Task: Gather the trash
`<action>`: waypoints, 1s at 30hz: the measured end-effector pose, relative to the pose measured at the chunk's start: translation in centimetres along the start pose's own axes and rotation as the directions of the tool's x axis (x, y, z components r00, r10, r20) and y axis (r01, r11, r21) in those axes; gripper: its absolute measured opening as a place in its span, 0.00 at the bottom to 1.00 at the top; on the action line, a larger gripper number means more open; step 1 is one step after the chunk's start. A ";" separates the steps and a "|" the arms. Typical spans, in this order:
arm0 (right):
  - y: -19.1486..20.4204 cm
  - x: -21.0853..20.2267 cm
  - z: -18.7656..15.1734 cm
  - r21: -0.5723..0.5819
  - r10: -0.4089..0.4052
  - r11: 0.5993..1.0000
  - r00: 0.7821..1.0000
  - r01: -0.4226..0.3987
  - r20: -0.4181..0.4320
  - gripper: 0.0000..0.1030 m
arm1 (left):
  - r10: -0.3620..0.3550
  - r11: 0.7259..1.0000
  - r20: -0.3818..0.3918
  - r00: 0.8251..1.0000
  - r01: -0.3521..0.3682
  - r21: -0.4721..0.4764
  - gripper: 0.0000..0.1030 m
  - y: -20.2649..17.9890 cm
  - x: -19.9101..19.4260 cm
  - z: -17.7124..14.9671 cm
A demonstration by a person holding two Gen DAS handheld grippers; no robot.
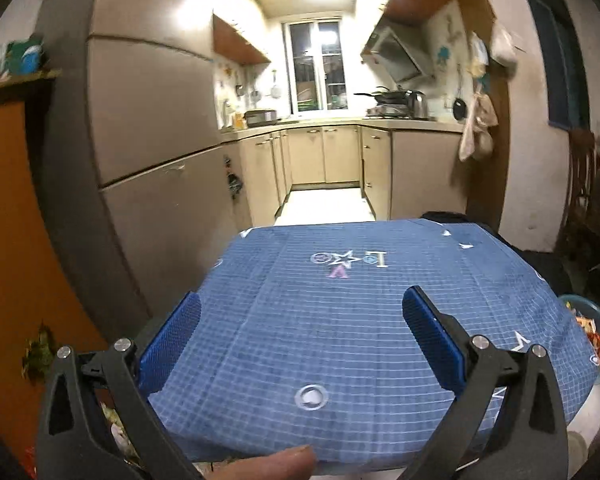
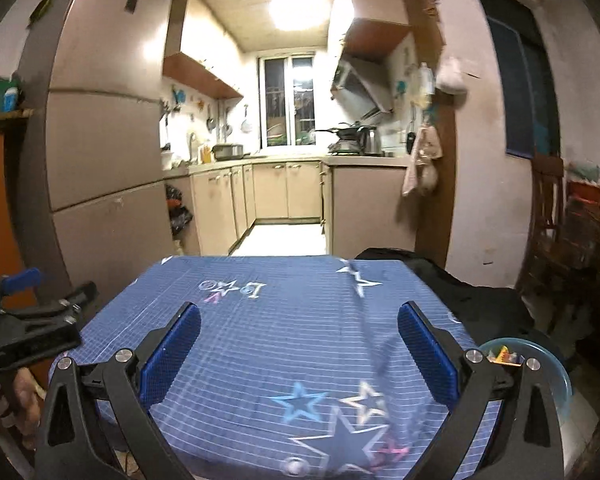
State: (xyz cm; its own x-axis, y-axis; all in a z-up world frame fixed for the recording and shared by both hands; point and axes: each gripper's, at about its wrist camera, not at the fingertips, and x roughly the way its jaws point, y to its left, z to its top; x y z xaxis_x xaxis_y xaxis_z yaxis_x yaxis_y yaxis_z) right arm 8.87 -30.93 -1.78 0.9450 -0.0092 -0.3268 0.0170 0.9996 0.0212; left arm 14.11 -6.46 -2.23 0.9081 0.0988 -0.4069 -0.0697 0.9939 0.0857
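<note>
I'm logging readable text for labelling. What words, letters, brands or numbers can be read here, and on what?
"LOVE", star as the O, upside down: printed on the blue checked tablecloth.
Green and white packages on the left wooden shelf: too blurred to read.
Nothing else legible.

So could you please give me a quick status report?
Left gripper open, empty. Right gripper open, empty. Colourful wrappers in clear glass bowl at table's right. Nothing blocking.

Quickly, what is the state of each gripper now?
Left gripper: open, holding nothing, above the blue tablecloth.
Right gripper: open, holding nothing.
</note>
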 end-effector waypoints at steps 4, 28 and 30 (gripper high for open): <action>3.4 0.4 -0.1 -0.020 0.019 1.000 1.000 -0.019 -0.013 0.95 | -0.002 1.000 -0.020 1.000 0.002 -0.020 0.95 1.5 -0.4 -0.6; 5.0 -2.0 -0.7 -0.041 0.002 0.999 1.000 -0.003 -0.018 0.95 | -0.139 0.990 -0.026 0.990 0.139 -0.008 0.95 2.3 0.2 -1.8; 4.7 -2.4 -0.8 -0.029 0.000 1.000 1.000 0.000 -0.017 0.95 | -0.137 0.991 -0.018 0.990 0.137 -0.011 0.95 2.1 -0.2 -1.8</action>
State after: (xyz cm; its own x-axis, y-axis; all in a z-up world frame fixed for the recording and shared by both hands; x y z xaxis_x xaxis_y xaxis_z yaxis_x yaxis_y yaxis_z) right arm 6.45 -26.18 -1.68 0.9392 -0.0090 -0.3433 0.0074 1.0000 -0.0062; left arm 13.04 -4.25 -3.61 0.9015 -0.0375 -0.4312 0.0505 0.9985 0.0188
